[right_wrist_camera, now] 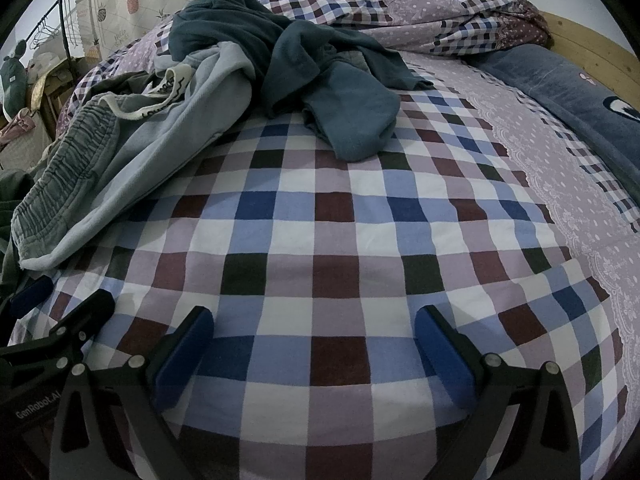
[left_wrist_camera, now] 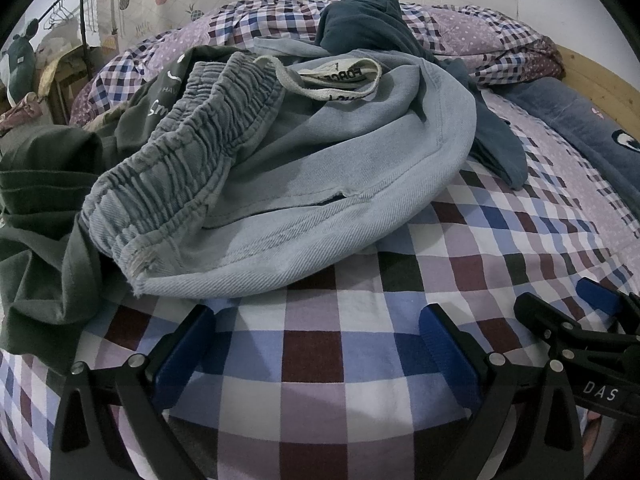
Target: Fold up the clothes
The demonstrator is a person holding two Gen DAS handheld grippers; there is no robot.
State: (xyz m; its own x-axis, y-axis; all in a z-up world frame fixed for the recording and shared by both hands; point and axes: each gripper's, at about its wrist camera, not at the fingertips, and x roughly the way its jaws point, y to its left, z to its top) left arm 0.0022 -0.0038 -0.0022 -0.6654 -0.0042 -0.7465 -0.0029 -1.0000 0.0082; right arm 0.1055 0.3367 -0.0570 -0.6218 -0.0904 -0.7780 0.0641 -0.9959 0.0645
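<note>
A checked bed (right_wrist_camera: 320,216) carries light-blue denim shorts (left_wrist_camera: 320,184) and a teal garment (right_wrist_camera: 344,120) far left. Left tool (left_wrist_camera: 318,320) and right tool (right_wrist_camera: 314,320) hover wide apart, empty.

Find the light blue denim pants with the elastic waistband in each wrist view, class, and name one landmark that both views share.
Left wrist view: the light blue denim pants fill the centre, just beyond the open left gripper.
Right wrist view: the pants lie at the left edge, far left of the open right gripper.
Shared landmark: the dark teal garment heaped behind the pants.
</note>
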